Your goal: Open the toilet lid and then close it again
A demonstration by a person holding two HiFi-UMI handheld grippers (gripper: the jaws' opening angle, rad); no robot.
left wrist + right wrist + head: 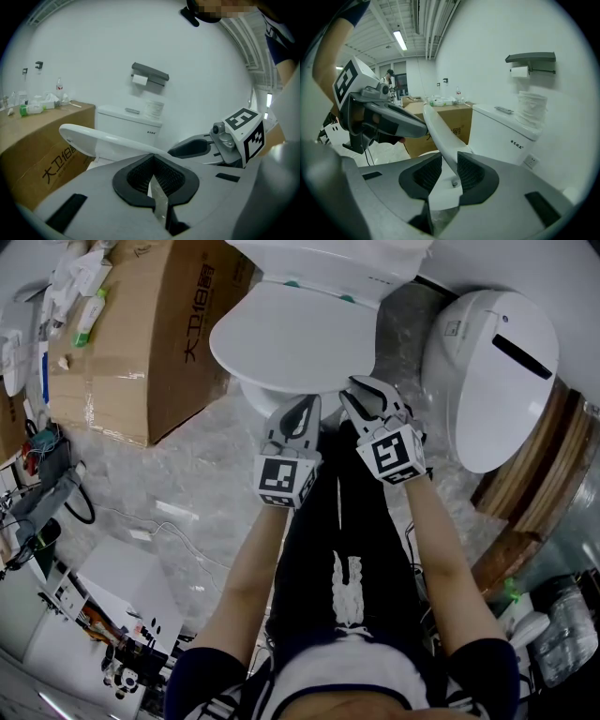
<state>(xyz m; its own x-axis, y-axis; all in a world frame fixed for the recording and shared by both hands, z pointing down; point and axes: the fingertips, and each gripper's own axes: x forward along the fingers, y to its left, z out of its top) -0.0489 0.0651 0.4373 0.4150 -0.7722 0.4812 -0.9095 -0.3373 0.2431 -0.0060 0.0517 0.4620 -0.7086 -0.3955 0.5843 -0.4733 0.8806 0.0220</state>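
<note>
The white toilet lid [298, 334] slopes up, partly raised over the bowl, with the tank [328, 263] behind it. My right gripper [364, 401] is at the lid's front edge. In the right gripper view the lid's rim [440, 126] runs between the pads, and the gripper [449, 166] is shut on it. My left gripper [302, 416] hovers just left of it, below the rim. Its jaws [152, 176] meet with nothing between them. The lid [108, 138] and the right gripper [197, 147] lie ahead of it.
A large cardboard box [141, 334] stands left of the toilet. A second white toilet seat [492, 371] leans on wooden hoops [544, 465] at the right. Cables and gear [47, 484] crowd the left floor. A paper holder [529, 63] is on the wall.
</note>
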